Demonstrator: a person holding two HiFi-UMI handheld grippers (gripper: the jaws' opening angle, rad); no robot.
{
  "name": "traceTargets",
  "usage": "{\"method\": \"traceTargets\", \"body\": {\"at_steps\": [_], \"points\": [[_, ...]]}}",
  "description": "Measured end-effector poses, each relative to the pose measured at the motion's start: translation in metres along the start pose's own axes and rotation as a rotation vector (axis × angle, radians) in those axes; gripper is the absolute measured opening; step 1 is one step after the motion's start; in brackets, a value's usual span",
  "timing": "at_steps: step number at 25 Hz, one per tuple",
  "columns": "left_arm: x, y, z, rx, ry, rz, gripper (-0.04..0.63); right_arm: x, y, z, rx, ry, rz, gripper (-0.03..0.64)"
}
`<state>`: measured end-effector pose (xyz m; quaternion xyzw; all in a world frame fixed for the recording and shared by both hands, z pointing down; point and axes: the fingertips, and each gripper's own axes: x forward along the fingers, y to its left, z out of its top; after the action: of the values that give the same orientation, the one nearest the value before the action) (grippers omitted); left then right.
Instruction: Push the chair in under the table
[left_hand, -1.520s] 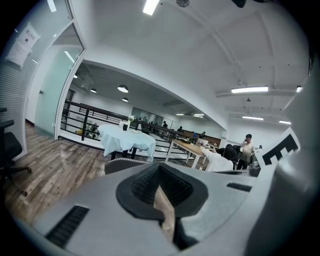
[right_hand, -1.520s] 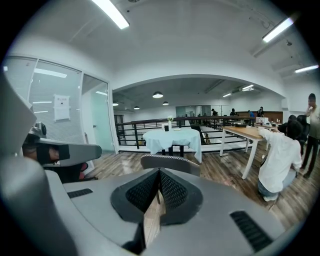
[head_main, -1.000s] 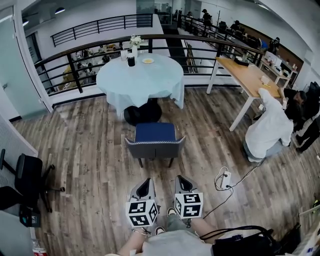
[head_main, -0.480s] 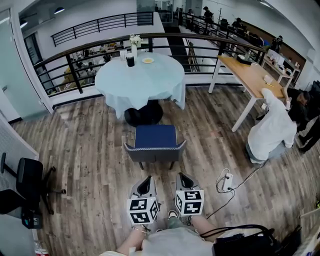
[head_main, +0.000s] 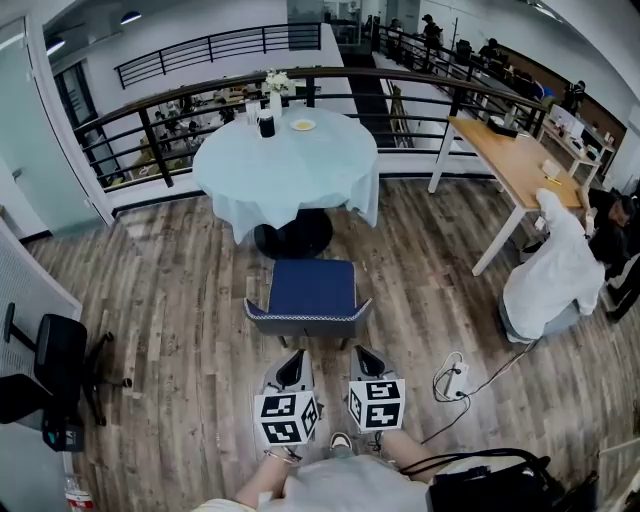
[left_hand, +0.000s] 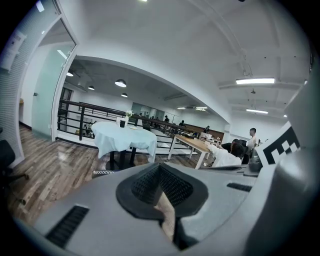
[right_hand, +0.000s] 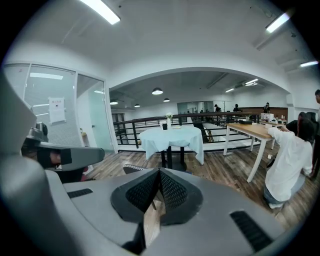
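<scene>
A chair (head_main: 309, 298) with a blue seat and grey back stands pulled out in front of a round table (head_main: 288, 158) draped in pale blue cloth. Both grippers sit side by side just behind the chair's backrest, apart from it. My left gripper (head_main: 294, 360) and my right gripper (head_main: 366, 356) are both shut with nothing between their jaws. In the left gripper view the table (left_hand: 125, 138) shows ahead past the shut jaw tips (left_hand: 159, 167). In the right gripper view the table (right_hand: 171, 136) stands ahead, and the chair's back edge (right_hand: 131, 168) peeks over the gripper body.
A vase (head_main: 275, 92), a dark cup (head_main: 266, 124) and a plate (head_main: 302, 125) stand on the table. A black railing (head_main: 160, 130) runs behind it. A wooden desk (head_main: 515, 165) with a seated person (head_main: 553, 272) is at right. A power strip and cable (head_main: 452, 380) lie on the floor; a black office chair (head_main: 55, 365) stands at left.
Both grippers and the viewpoint have moved forward toward the chair; the gap between the gripper tips and the backrest has shrunk. The chair itself has not moved.
</scene>
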<state>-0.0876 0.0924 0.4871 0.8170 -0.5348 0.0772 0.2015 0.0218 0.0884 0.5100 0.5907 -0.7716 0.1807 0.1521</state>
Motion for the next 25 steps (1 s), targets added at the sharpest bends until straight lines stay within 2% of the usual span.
{"method": "traceTargets", "body": {"at_steps": [12,25], "points": [[0.049,-0.012,0.008,-0.007,0.010,0.063,0.003,0.034,-0.041,0.011,-0.005,0.022,0.062,0.015],[0.062,-0.006,0.003,-0.024,0.040,0.131,0.003,0.055,-0.055,0.006,0.015,0.055,0.108,0.015]]}}
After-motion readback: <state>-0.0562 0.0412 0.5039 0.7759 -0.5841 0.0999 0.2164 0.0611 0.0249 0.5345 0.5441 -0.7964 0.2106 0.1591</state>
